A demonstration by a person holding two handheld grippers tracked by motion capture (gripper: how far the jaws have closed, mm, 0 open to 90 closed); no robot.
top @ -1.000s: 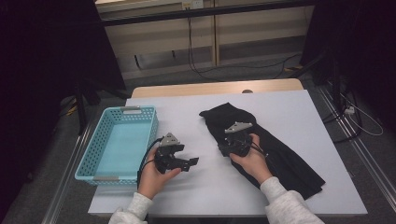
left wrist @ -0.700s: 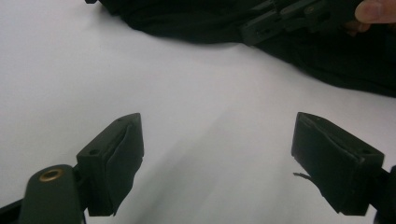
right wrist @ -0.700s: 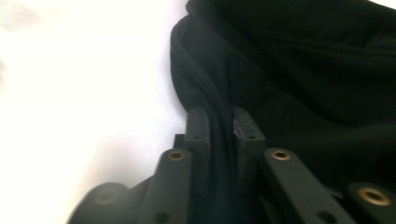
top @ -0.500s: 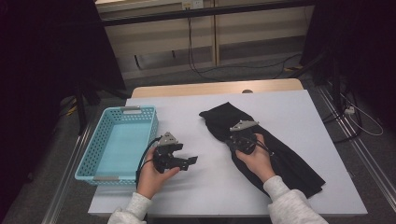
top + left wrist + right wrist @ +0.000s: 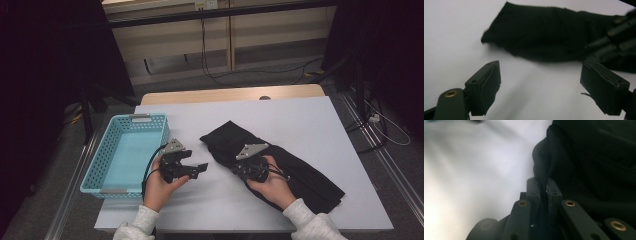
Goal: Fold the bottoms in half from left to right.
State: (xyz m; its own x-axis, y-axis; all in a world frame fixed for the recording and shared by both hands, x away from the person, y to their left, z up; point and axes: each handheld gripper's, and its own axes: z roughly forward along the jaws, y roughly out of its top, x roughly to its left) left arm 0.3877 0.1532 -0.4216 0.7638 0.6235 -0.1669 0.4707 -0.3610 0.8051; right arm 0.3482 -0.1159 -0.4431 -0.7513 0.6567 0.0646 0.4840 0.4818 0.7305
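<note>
The right gripper (image 5: 243,170), held in the person's right hand (image 5: 270,186), had its two black jaws pressed together on a fold at the edge of a black garment (image 5: 280,167); they had just been closing, and the right gripper view showed the cloth (image 5: 596,157) pinched between the pads and bunched up above them. The garment lay spread on the white table (image 5: 300,120), running from near the middle toward the near right corner, with the right gripper at its left edge.

The left gripper (image 5: 192,169), held in the person's left hand (image 5: 159,185), had its jaws spread wide with nothing between them. It sat above the bare tabletop just left of the garment, pointing toward it. In the left gripper view the cloth (image 5: 544,32) lay beyond the open jaws, apart from them.

A light blue plastic basket (image 5: 150,122) stood at the table's left edge, just beside the left hand.
</note>
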